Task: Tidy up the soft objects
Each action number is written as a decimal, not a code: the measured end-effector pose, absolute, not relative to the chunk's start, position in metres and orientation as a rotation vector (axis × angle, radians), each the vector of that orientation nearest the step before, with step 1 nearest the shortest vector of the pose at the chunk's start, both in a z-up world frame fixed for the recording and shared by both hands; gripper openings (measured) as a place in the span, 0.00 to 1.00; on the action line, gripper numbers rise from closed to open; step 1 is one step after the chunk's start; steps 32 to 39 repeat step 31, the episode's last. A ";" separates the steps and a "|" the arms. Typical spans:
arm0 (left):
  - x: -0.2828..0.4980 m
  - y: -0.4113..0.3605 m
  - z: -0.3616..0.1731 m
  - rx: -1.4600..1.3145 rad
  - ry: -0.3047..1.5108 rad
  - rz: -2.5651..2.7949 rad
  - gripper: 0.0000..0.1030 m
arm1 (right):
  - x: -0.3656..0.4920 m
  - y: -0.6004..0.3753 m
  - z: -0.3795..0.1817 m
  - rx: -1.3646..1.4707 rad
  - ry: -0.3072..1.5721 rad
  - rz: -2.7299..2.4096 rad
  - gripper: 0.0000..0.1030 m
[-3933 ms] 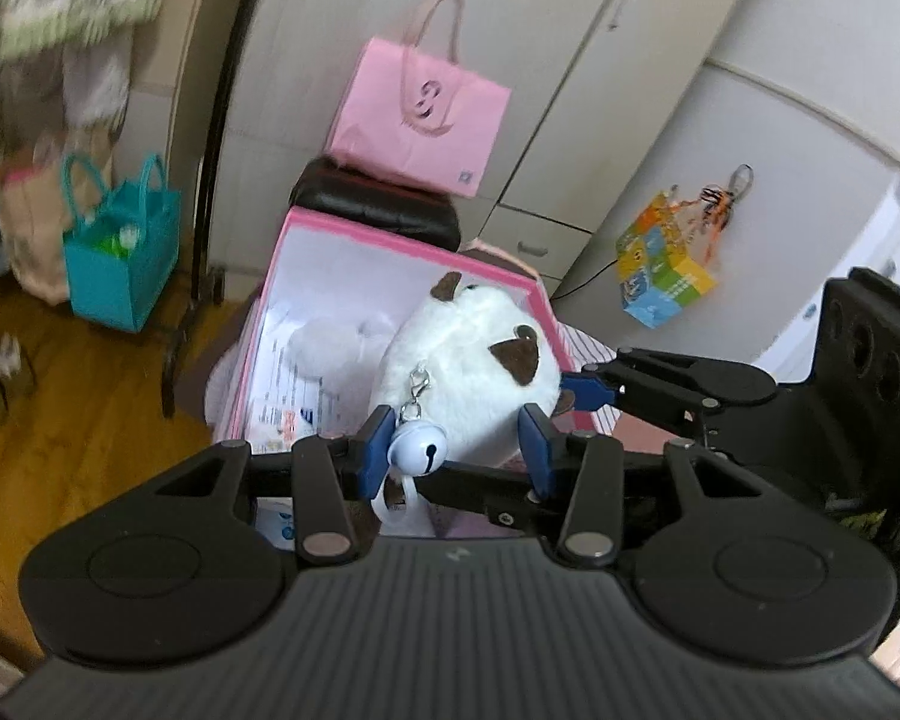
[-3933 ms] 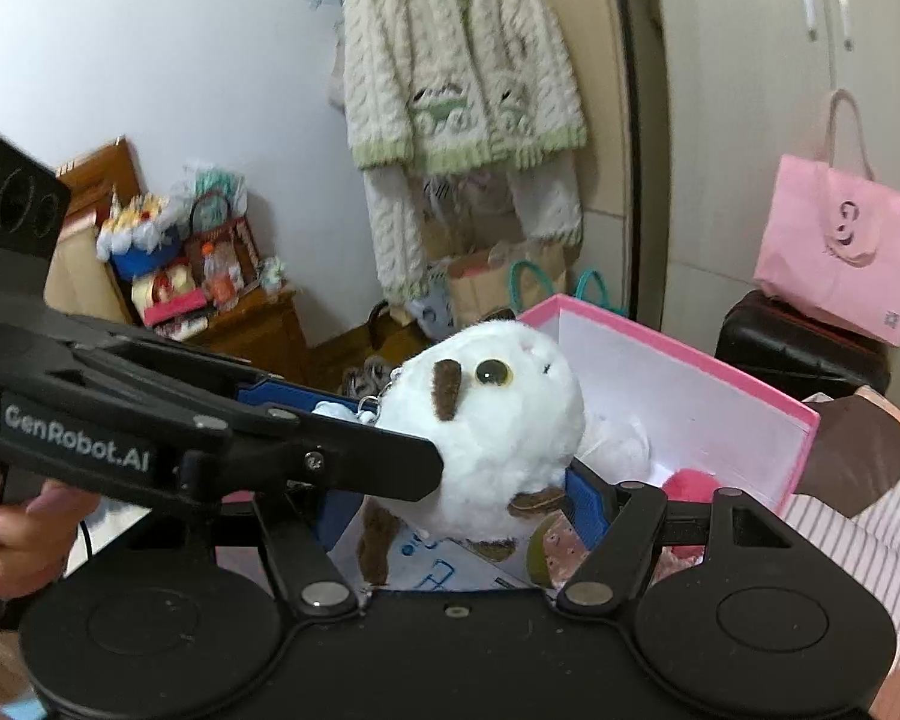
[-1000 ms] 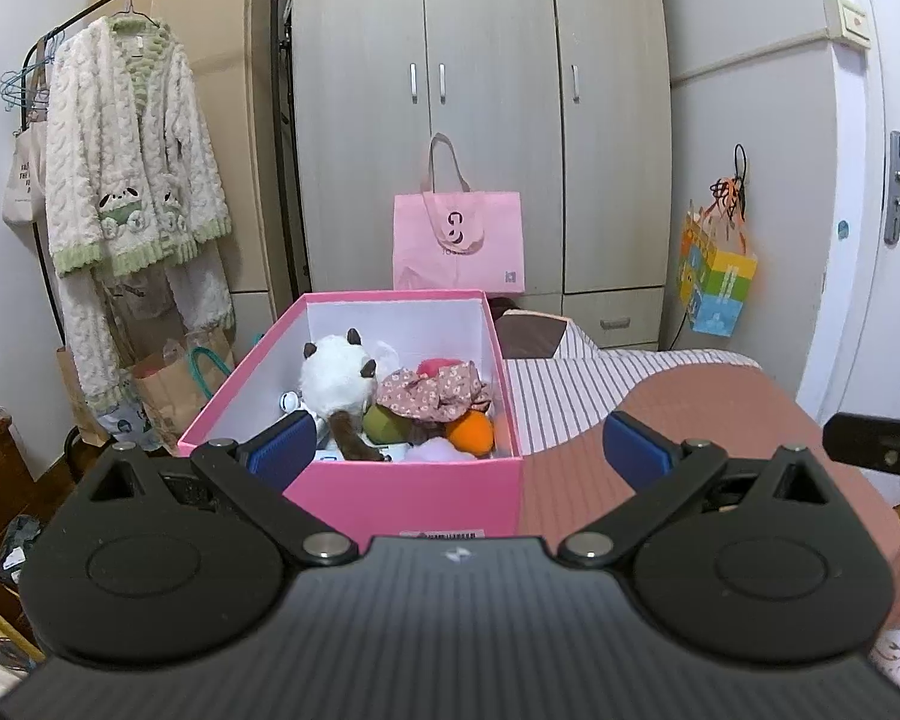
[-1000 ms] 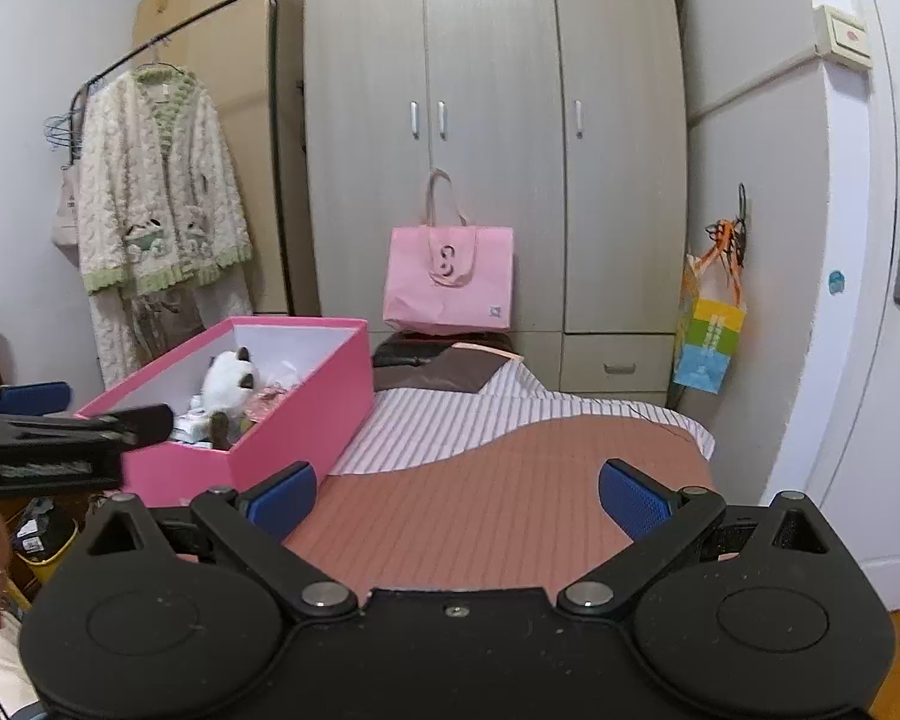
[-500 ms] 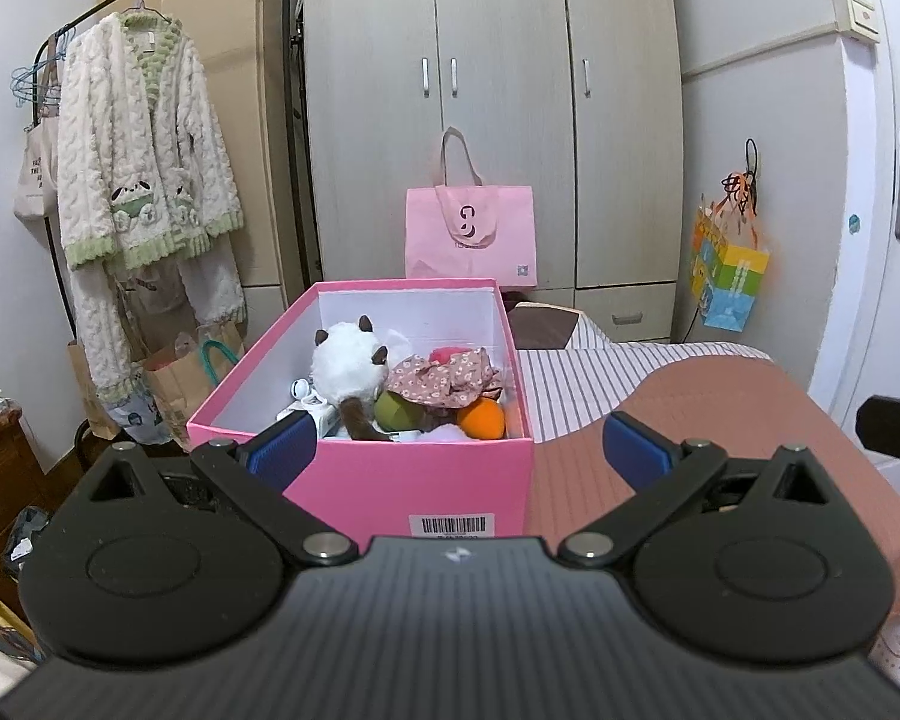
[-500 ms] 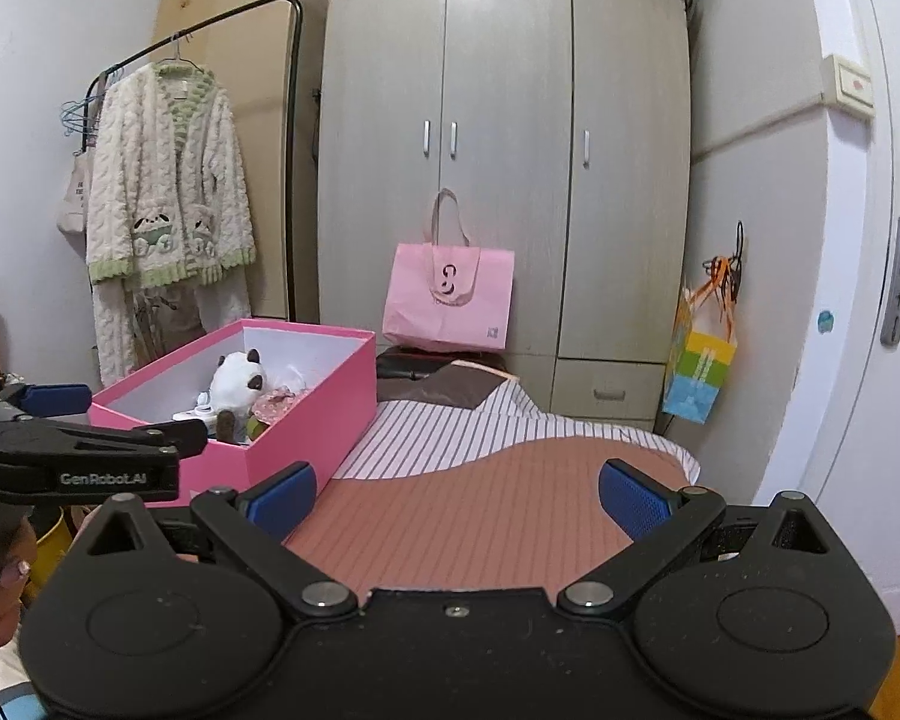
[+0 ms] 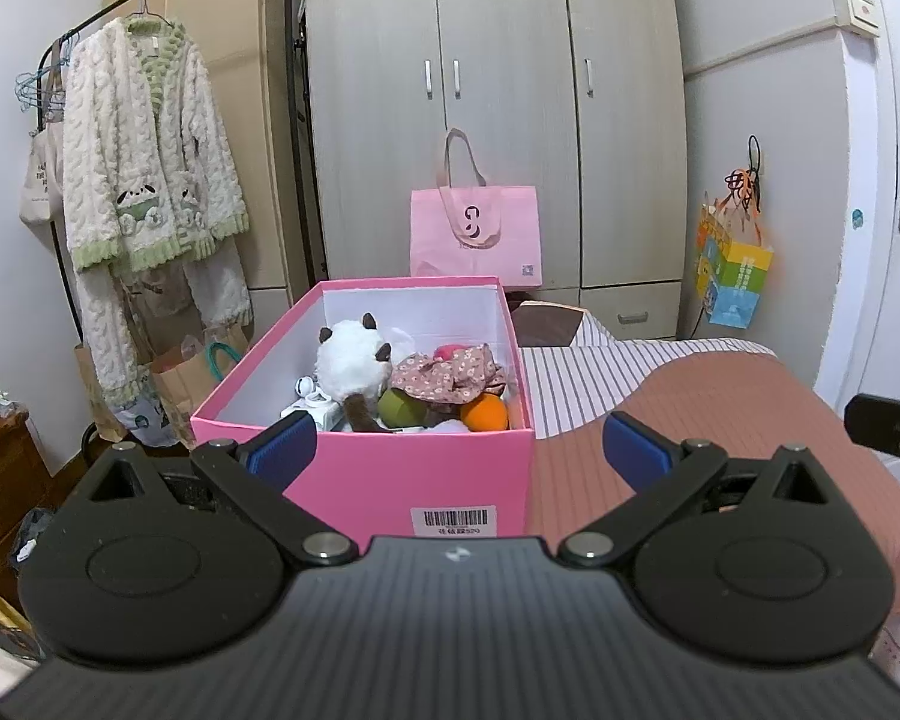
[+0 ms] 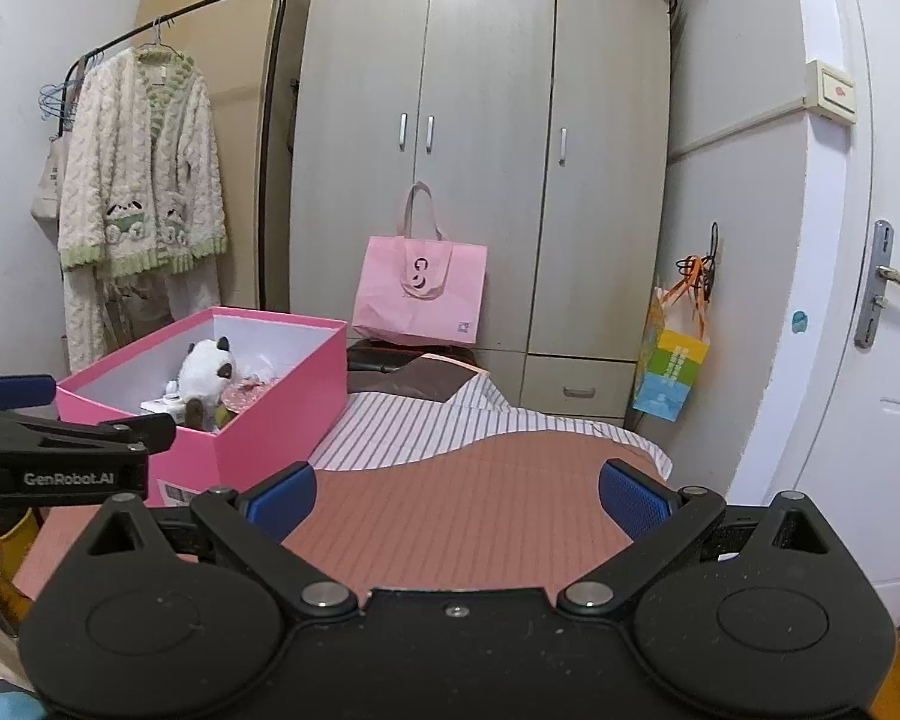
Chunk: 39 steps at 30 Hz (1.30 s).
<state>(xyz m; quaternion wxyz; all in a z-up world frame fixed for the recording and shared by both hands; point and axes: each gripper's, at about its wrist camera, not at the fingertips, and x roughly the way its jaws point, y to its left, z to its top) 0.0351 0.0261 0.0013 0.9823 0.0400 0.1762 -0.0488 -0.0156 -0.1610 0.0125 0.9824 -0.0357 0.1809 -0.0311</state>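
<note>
A pink box (image 7: 390, 468) sits on the bed (image 7: 720, 396), at 12 o'clock from the left hand-held gripper (image 7: 459, 447) and at 10 o'clock in the right wrist view. Its lid is off, and the soft things lie inside: a white plush toy (image 7: 354, 360) with brown ears at the left, a floral cloth (image 7: 450, 375) to its right, and a green ball (image 7: 399, 408) and an orange ball (image 7: 485, 413) against the near wall. Behind the box at 12 o'clock a pink tote bag (image 7: 474, 234) leans on the grey wardrobe (image 7: 498, 90). At 10 o'clock a cream knitted cardigan (image 7: 150, 150) hangs from a black clothes rail (image 7: 288, 90), with paper bags (image 7: 180, 384) on the floor under it. At 2 o'clock a colourful gift bag (image 7: 732, 276) hangs on the wall beside the white door (image 8: 870, 330).

Right of the box, the bed's striped and rust-coloured cover lies bare out to its far edge. The box's near wall, bearing a barcode label (image 7: 455, 521), stands just in front of the left tool's fingertips.

The left hand-held gripper is spread wide, its blue pads (image 7: 285, 441) holding and touching nothing. The right hand-held gripper (image 8: 456, 495) is likewise spread wide with nothing held, over the rust cover, with the left tool showing at 9 o'clock.
</note>
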 end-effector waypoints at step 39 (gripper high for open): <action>0.031 0.023 0.001 0.107 0.330 -0.098 1.00 | -0.010 -0.162 0.008 -0.041 0.386 -0.085 0.99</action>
